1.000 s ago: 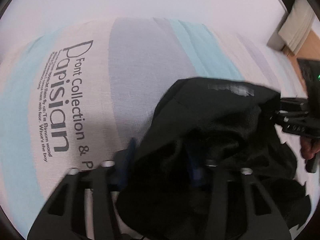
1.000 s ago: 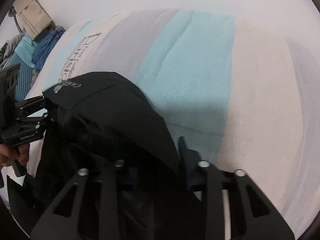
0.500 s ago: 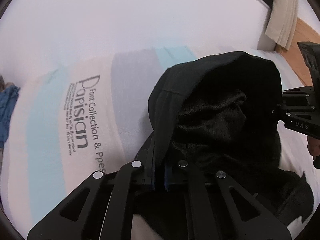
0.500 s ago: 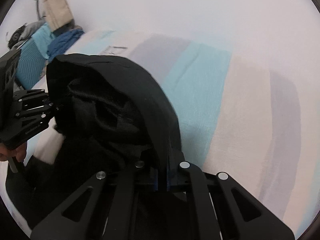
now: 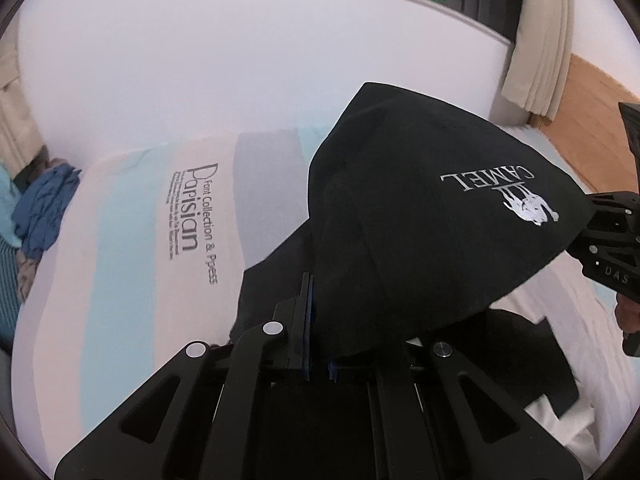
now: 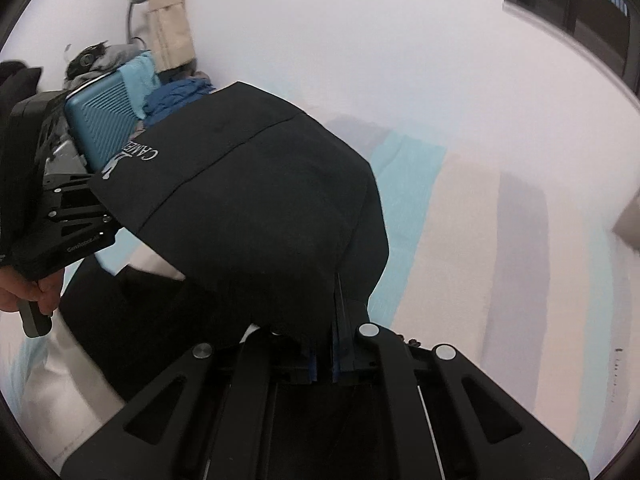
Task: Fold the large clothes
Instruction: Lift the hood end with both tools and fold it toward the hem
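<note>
holding: left gripper point(image 5: 318, 344) and right gripper point(image 6: 324, 356) each pinch an edge of the black garment point(image 5: 432, 216), jaws pressed together on the cloth
garment: stretched between the two grippers above the striped bedsheet point(image 5: 120, 240), lower part trailing on the bed
done: picked up, no fold visible
left: spreading it flat and every fold, by my reading

item: black garment point(image 5: 432, 240) with a silver "CAMEL" logo point(image 5: 504, 188) and a seam across the fabric | state: bunching and draping, not folded flat | pose: its upper edge is stretching taut in the air, the lower part is hanging down | place: it is trailing onto the striped bed point(image 5: 120, 248)
</note>
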A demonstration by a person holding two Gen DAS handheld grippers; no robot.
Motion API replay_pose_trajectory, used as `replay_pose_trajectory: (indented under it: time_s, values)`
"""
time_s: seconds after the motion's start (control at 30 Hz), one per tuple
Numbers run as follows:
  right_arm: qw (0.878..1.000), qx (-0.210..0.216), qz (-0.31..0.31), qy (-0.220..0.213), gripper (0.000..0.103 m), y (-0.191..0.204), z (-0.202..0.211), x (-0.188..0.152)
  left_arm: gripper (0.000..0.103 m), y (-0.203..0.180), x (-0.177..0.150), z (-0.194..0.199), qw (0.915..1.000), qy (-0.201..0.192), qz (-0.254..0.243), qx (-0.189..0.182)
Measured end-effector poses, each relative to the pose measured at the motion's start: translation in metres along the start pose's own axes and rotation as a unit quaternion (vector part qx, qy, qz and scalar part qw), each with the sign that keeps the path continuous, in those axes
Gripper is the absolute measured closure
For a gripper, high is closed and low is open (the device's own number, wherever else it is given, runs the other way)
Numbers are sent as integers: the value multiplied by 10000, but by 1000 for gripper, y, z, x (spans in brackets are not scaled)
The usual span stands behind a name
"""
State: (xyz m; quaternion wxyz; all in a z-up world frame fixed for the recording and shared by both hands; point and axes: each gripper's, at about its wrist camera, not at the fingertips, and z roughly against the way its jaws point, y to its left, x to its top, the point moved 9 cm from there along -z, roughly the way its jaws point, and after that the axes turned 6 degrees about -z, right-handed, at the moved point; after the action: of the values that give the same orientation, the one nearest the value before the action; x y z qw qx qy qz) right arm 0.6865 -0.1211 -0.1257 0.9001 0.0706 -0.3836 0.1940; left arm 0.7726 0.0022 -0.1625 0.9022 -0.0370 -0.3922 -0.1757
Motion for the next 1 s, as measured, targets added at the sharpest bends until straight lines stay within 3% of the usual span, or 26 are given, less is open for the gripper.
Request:
replay_pose_trajectory:
  time_s: [0.17,0.43,0.77,1.0]
  values:
    - [9997,-108,195,-56,100,25,36,-40,98,-25,-38,43,9998,-128,32,120]
    - [9998,-98,116,118,100,50,70,-113,98,-59,-97,73,9999,101,61,19]
    - [9990,-70,-132,431,100,68,77,-177,98,-80,-179,82,9989,465,10,29]
    - [9971,-75,-136,738,100,75,69,-219,98,-90,-213,85,9976,682,90,40]
